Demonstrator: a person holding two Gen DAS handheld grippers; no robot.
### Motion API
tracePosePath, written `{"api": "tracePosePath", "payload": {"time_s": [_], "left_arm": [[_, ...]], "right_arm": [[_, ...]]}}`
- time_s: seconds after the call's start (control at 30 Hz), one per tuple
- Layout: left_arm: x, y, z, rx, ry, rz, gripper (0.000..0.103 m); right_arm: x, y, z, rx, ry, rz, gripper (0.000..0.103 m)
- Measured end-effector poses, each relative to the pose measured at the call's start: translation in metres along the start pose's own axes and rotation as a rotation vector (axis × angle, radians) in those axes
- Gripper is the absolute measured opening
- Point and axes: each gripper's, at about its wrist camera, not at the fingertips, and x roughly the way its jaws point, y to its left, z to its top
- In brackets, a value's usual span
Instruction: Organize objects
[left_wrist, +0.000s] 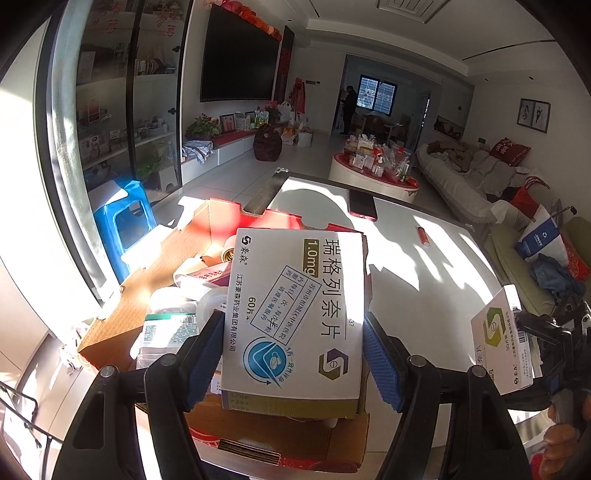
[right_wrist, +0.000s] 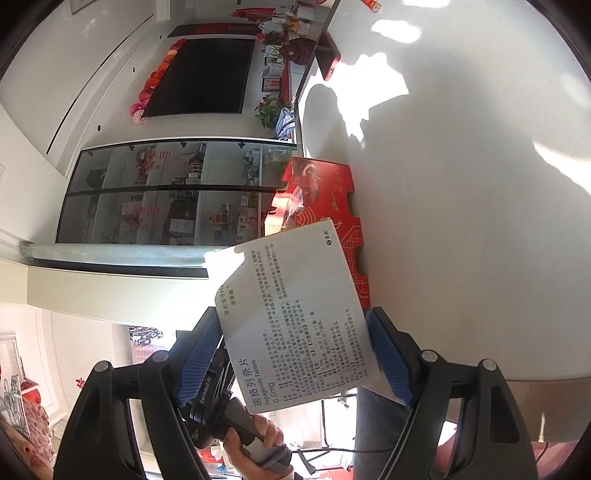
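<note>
Blue-padded left tongs pinched a white medicine box just above the open carton.
Lowering it flat into the carton's free near corner looked wisest, clear of the bottles; beyond, right tongs gripped a second medicine box beside the red carton, over the white tabletop.
</note>
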Motion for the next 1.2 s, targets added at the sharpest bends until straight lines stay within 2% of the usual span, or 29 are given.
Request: {"api": "tracePosePath", "payload": {"time_s": [0.3,0.53,0.57,0.63,0.73,0.8,0.83,0.9,0.97,1.03,1.07,1.2], "left_arm": [[0.019,0.023,0.007,-0.022,0.008,0.038,0.076],[0.047,0.039,0.009,-0.036,0.046,0.044,0.077],[0.050,0.041,0.009,-0.040,0.050,0.053,0.081],[0.054,0.043,0.008,-0.050,0.063,0.042,0.086],[0.057,0.046,0.007,-0.060,0.074,0.047,0.091],[0.052,0.046,0.007,-0.065,0.059,0.060,0.093],[0.047,0.046,0.008,-0.070,0.046,0.057,0.093],[0.035,0.042,0.011,-0.076,0.017,0.034,0.096],[0.025,0.031,0.015,-0.075,-0.001,-0.021,0.098],[0.020,0.012,0.022,-0.063,-0.004,-0.098,0.100],[0.017,0.001,0.025,-0.056,-0.004,-0.144,0.103],[0.018,-0.061,0.032,-0.035,0.037,-0.354,0.103]], "right_arm": [[0.106,0.070,0.034,-0.207,0.150,-0.057,0.079],[0.184,0.100,0.054,-0.400,0.195,-0.269,0.080],[0.190,0.101,0.056,-0.417,0.205,-0.291,0.080],[0.193,0.104,0.058,-0.450,0.185,-0.348,0.089],[0.169,0.110,0.060,-0.523,0.098,-0.378,0.092],[0.142,0.111,0.065,-0.580,0.008,-0.448,0.095],[0.125,0.106,0.068,-0.609,-0.034,-0.505,0.099],[0.094,0.089,0.078,-0.670,-0.116,-0.702,0.101],[0.058,0.056,0.093,-0.687,-0.176,-0.911,0.101],[0.015,0.016,0.108,-0.628,-0.218,-1.041,0.101],[-0.008,-0.002,0.117,-0.580,-0.238,-1.070,0.101],[-0.082,-0.052,0.138,-0.462,-0.346,-1.125,0.101]]}}
